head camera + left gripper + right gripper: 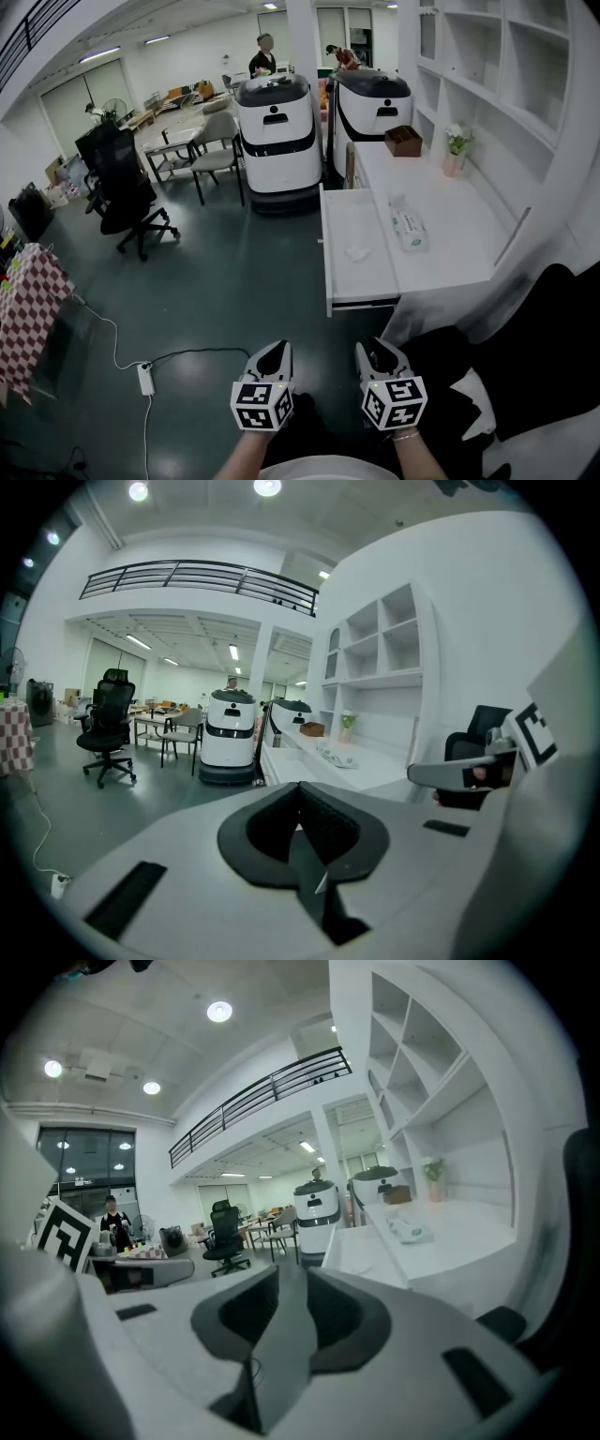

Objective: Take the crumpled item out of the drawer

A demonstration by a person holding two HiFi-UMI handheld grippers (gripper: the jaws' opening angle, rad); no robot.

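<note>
Head view: the left gripper [278, 349] and the right gripper [372, 345] are held side by side, low and close to the person's body, both pointing forward. The open drawer [349, 281] projects from the white desk [459, 253] well ahead of the right gripper's fingers. The crumpled item [357, 251], small and white, lies on the drawer floor, well apart from both sets of fingers. A tissue pack [409, 228] lies on the desk top, just to the right of the drawer. A power strip [145, 378] lies on the floor to the left of the left gripper's fingers.

Left gripper view: the left gripper [300, 787] has its fingers together, with nothing between them. A white robot [230, 735] stands far beyond the fingertips. The crumpled item cannot be made out here.

Right gripper view: the right gripper [292, 1274] has its fingers apart; only floor shows through the gap, and nothing is held. The drawer [361, 1246] lies ahead and to the right of the fingertips, with the tissue pack [410, 1230] further right on the desk. A black office chair [225, 1232] stands ahead to the left. The crumpled item is too small to identify in this view.
</note>
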